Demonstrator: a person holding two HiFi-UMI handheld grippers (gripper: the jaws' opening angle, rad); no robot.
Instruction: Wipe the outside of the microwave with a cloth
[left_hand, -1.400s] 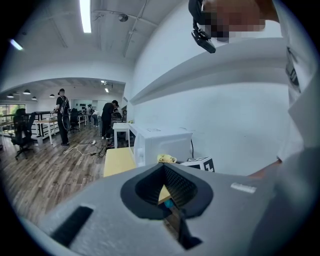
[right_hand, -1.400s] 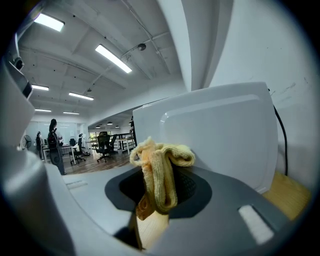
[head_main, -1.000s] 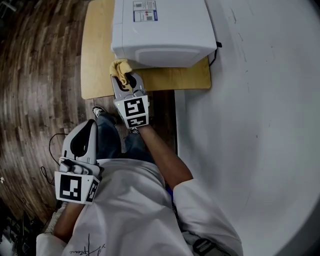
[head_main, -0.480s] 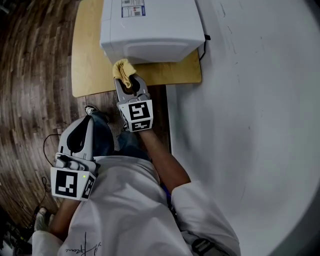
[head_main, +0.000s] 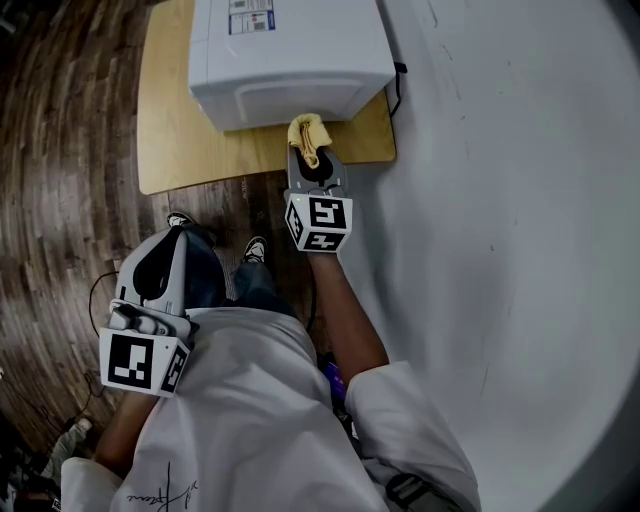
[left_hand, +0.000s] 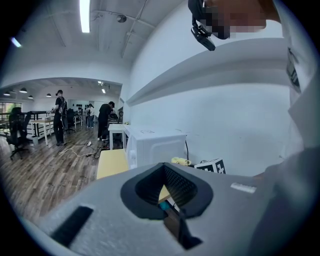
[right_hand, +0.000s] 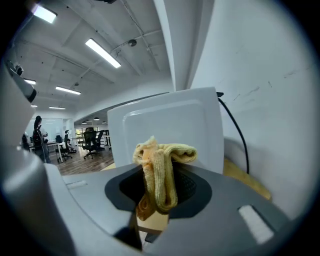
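The microwave (head_main: 290, 50) sits on the desk (head_main: 170, 130), toward its right end, with the wall (head_main: 500, 200) just to the right. A cable (head_main: 397, 85) hangs off the microwave's right rear corner. The right tongs (head_main: 311, 152) are before the microwave's near face, close to its right corner, with the cloth (head_main: 306, 132) between the jaws; the cloth seems to touch that face. The left tongs (head_main: 172, 245) are well apart, nearer the person and to the left, over the floor (head_main: 60, 200).
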